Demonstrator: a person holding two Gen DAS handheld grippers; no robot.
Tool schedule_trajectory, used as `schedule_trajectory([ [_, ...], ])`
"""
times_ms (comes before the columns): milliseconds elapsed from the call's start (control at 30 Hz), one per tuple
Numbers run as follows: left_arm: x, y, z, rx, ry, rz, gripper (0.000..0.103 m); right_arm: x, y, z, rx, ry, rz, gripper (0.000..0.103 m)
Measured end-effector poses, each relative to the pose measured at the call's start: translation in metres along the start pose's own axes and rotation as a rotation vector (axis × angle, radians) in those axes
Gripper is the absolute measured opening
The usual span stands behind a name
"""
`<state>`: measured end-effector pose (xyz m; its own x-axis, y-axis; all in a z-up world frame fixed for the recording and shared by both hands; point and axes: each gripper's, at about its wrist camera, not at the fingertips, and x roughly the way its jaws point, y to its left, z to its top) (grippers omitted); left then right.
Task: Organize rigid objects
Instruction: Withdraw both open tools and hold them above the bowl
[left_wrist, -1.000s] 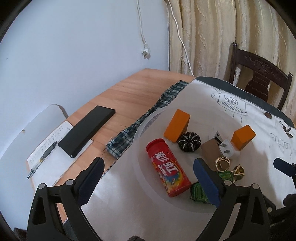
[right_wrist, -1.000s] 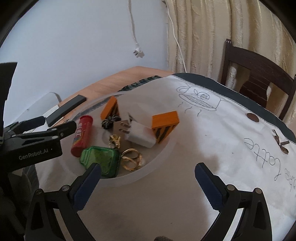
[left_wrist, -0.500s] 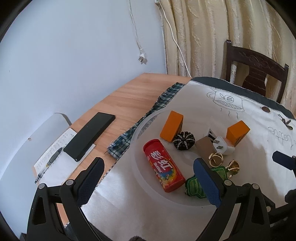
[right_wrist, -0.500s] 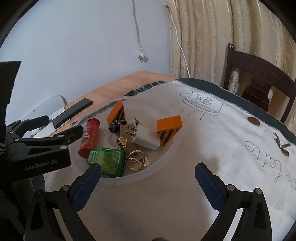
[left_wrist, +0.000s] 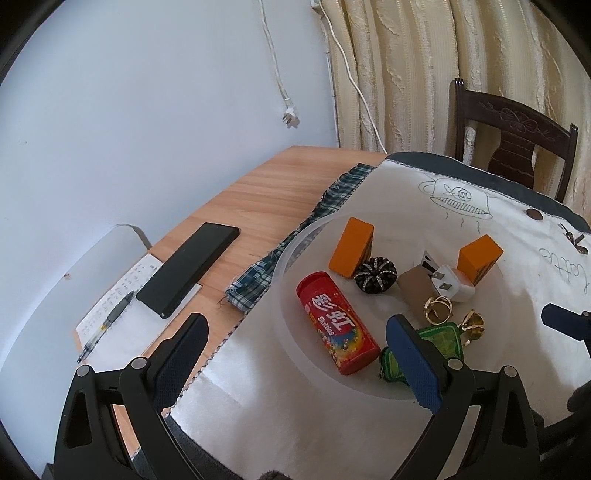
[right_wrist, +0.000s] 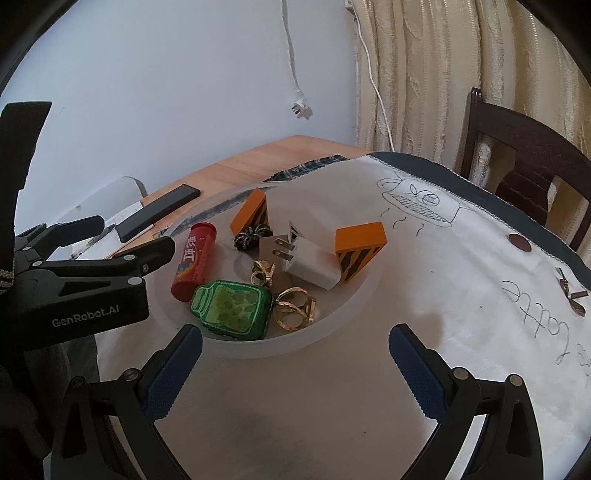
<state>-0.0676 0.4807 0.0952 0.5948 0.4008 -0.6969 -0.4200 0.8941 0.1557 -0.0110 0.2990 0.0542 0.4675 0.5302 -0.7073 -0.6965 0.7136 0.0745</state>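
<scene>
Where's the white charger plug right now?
The white charger plug lies in the clear round tray, mid-frame in the right wrist view, between the small tan block and the right-hand orange block.

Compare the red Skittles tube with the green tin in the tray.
The red Skittles tube is a long cylinder lying on its side; the green tin is flat, jar-shaped and lies face up. The tube sits further into the tray; the tin is near the front rim. Both rest inside the tray, ungripped.
</scene>
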Motion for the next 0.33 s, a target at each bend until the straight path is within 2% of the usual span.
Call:
schedule_trajectory([
  [333,-0.0005,-0.0005,-0.0006,0.001,0.001,-0.002,0.098,-0.0018,-0.0004,-0.0011,0.005,-0.016,-0.009,0.103],
])
